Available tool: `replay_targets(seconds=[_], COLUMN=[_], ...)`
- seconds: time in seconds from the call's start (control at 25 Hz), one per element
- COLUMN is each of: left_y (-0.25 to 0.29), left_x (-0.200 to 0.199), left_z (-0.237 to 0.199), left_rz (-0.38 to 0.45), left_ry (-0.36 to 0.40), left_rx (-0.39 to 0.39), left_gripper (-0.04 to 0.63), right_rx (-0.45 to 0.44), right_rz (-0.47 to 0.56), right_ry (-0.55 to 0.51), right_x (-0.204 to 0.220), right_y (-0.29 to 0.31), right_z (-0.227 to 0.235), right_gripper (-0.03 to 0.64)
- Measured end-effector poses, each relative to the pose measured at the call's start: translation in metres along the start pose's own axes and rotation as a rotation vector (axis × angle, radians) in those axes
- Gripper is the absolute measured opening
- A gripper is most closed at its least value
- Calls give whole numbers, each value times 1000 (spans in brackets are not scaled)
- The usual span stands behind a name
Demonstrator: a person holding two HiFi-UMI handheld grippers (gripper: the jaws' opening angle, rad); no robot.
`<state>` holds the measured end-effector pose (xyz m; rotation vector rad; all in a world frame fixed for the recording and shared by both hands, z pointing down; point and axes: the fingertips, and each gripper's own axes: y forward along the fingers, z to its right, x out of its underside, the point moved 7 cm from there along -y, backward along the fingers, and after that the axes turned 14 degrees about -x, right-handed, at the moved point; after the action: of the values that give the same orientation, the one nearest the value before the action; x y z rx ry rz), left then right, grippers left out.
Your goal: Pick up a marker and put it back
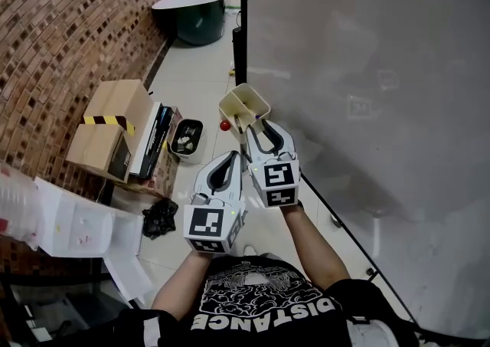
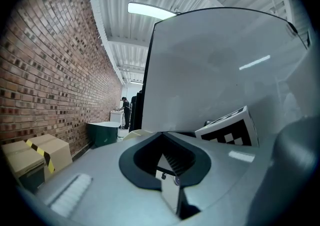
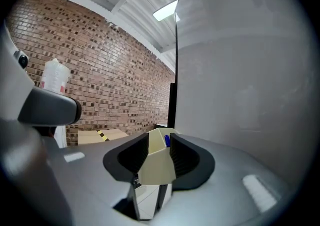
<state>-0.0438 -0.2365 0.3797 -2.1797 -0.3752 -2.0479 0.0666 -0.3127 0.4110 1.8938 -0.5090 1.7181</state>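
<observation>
A cream holder (image 1: 243, 106) hangs at the left edge of the whiteboard (image 1: 367, 70). In the right gripper view the holder (image 3: 156, 162) fills the gap past the jaws, and a blue marker (image 3: 166, 141) sticks out of its top. My right gripper (image 1: 259, 126) sits just below the holder, open, with nothing pressed between its pads; its jaws (image 3: 159, 142) stand wide apart. My left gripper (image 1: 231, 157) hangs lower and to the left, shut and empty, and in its own view the gripper (image 2: 162, 136) points along the board. A small red round thing (image 1: 224, 125) shows beside the holder.
A brick wall runs along the left. Cardboard boxes (image 1: 115, 119), a small tray of bits (image 1: 186, 139), a black bag (image 1: 159, 217) and white plastic boxes (image 1: 76, 227) sit on the tiled floor. A dark green tub (image 1: 195, 12) stands farther back, with a person (image 2: 124, 110) beyond it.
</observation>
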Motion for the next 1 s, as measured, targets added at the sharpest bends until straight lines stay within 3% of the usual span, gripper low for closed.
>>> replay_targets(seconds=[0.4,0.64,1.0], left_y=[15,17,18], left_x=[0,1,6], left_z=[-13,-21,-22], left_rz=[-2,-21,-22], left_ry=[0,-10,-11], left_rx=[-13,-34,-29], left_gripper=[6,6,6], right_rx=[57,94,102], right_rz=[-6,-20,-31], right_ry=[-7,-25,-54], right_x=[5,7,8], right_y=[23,31,32], right_z=[14,21,21], right_gripper=[103,48,32])
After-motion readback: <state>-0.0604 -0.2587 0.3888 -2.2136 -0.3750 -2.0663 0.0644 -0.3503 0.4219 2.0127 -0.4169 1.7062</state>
